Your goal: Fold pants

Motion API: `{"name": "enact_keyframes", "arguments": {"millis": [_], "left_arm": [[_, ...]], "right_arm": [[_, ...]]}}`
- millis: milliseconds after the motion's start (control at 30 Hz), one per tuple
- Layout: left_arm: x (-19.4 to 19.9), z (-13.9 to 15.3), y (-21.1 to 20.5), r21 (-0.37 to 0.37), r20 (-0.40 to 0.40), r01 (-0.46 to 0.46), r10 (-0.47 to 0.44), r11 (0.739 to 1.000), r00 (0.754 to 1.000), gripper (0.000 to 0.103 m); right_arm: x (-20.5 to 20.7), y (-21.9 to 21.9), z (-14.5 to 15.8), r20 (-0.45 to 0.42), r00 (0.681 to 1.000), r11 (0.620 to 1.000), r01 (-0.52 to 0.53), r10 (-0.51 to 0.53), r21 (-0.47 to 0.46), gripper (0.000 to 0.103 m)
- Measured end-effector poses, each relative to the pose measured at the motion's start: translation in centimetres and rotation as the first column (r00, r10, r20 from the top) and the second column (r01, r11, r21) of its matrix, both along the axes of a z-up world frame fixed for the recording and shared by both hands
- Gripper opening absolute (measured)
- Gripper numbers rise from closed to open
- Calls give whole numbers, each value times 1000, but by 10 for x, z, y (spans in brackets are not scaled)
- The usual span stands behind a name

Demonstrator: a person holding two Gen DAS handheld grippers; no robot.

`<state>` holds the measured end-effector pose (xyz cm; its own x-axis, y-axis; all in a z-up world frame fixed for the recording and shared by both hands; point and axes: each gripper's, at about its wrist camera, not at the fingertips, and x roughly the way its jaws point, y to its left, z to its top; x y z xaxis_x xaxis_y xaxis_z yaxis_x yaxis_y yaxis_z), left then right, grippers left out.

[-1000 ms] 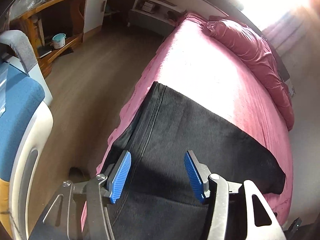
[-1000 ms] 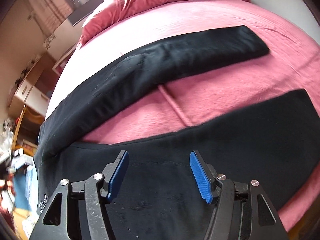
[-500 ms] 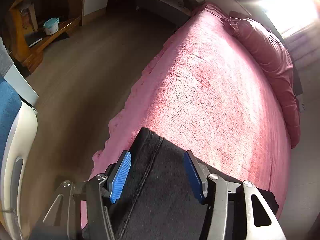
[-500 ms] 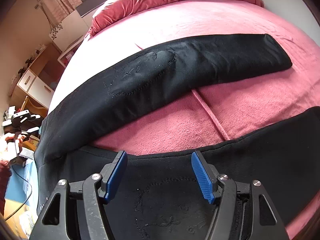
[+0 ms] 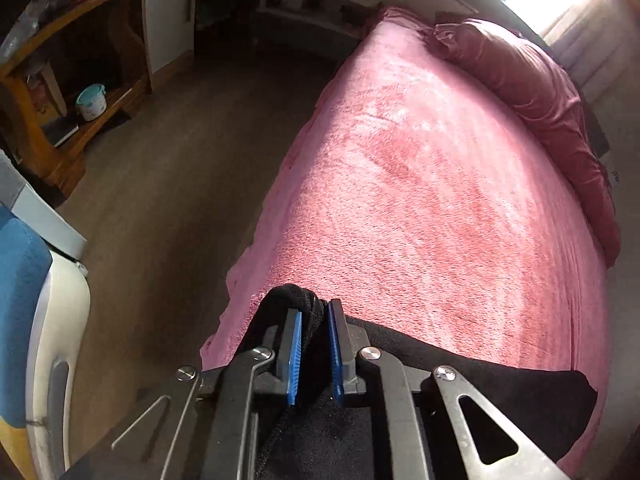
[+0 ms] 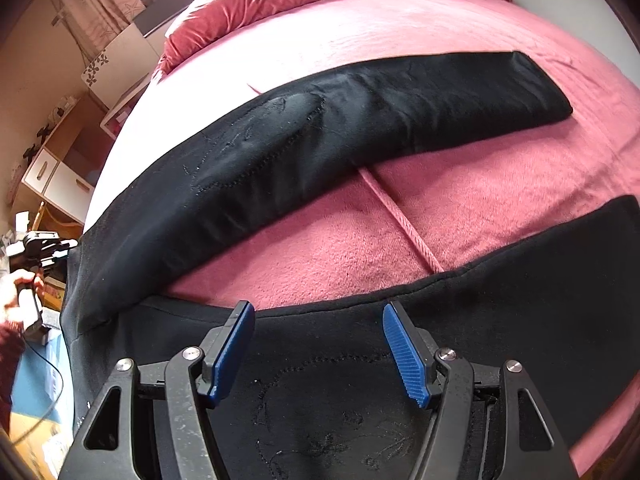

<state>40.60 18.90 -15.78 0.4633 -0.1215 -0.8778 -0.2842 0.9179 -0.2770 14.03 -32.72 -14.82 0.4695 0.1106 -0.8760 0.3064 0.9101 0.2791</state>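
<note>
Black pants lie spread on the pink bed (image 5: 420,200), legs apart. In the right wrist view the far leg (image 6: 360,128) runs across the bed and the near leg (image 6: 520,300) passes under my right gripper (image 6: 317,312), which hangs open just above the cloth by its inner edge. In the left wrist view my left gripper (image 5: 314,312) is at the bed's left edge. Its jaws are closing, and the blue pads pinch a bunched corner of the pants (image 5: 480,392). At the right wrist view's left edge, a person's hand (image 6: 16,292) grips a handle.
A crumpled pink duvet (image 5: 520,72) lies along the bed's far side. A pink cord (image 6: 404,224) runs between the legs. Beside the bed are wood floor (image 5: 180,180), a wooden shelf (image 5: 60,100) with a teal pot (image 5: 91,100), and a blue-and-white chair (image 5: 36,320).
My left gripper slid along the pants to their corner at the bed's edge and closed on the cloth. My right gripper stayed open over the near leg, almost unmoved.
</note>
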Motion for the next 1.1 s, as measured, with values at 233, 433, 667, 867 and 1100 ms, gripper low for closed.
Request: {"name": "enact_keyframes", "arguments": {"millis": [233, 433, 667, 867, 1100], "left_arm": [[-61, 79, -3, -129, 273, 80, -42, 988, 961, 11], [-127, 123, -13, -208, 444, 242, -129, 948, 887, 10], [-192, 131, -21, -235, 494, 346, -195, 908, 847, 9], [-246, 130, -22, -247, 507, 391, -225, 887, 832, 8], [-272, 125, -21, -266, 511, 415, -238, 870, 826, 8]], "right_arm": [[5, -14, 9, 40, 999, 996, 9, -12, 89, 67], [35, -33, 22, 85, 996, 975, -7, -12, 221, 61], [88, -35, 35, 98, 995, 941, -3, -31, 338, 49], [130, -29, 31, 75, 995, 917, 24, -59, 398, 49], [184, -31, 20, 17, 993, 896, 95, -114, 433, 49]]}}
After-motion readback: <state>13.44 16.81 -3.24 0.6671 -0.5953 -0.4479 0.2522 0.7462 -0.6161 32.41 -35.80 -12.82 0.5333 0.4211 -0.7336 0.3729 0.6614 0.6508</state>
